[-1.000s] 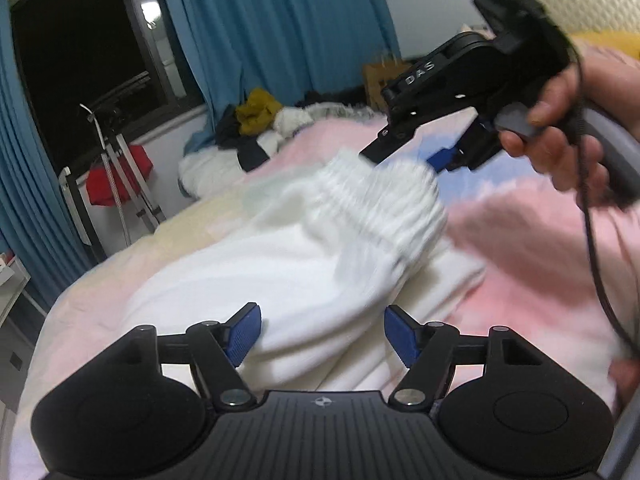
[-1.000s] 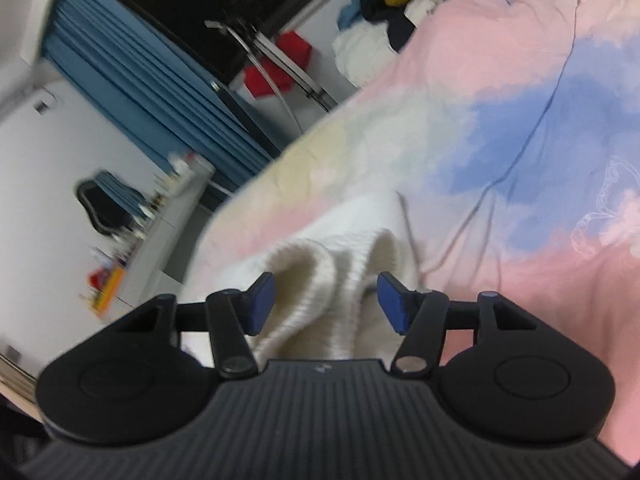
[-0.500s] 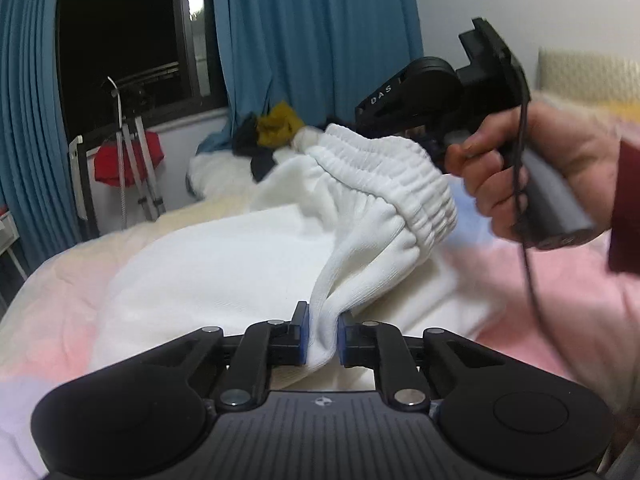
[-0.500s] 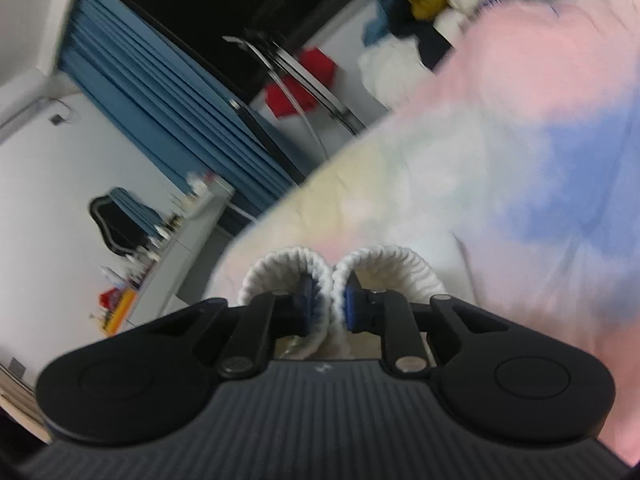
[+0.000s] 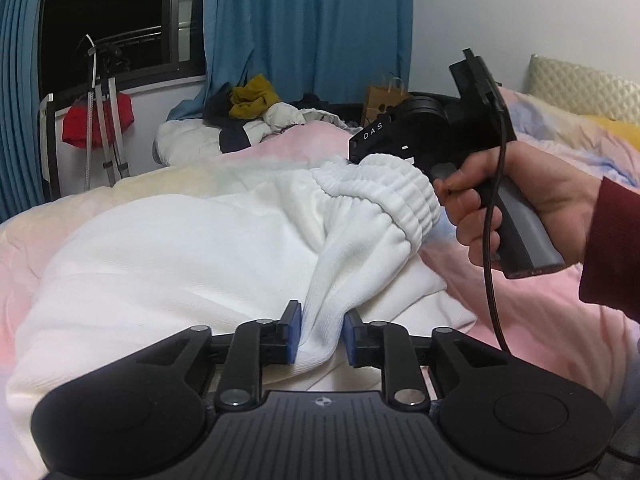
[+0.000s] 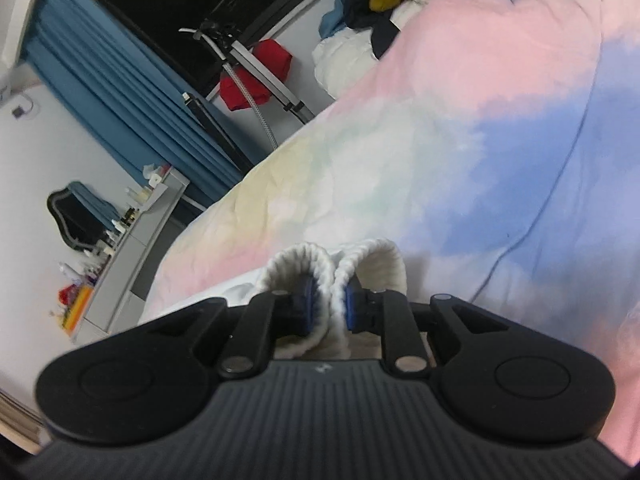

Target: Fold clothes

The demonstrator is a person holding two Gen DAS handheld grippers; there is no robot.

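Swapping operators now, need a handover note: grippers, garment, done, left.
Left gripper: shut on a fold of the white knit garment with ribbed elastic band, near its lower edge.
Right gripper: shut on the ribbed band, held raised off the bed.
Garment lies mostly spread on the pastel pink, blue and yellow duvet.
Done: both grips set. Left: every fold; probably carry the band over next.

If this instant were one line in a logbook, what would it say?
left tool: shut on garment fold | right tool: shut on ribbed waistband | garment on bed, waistband lifted
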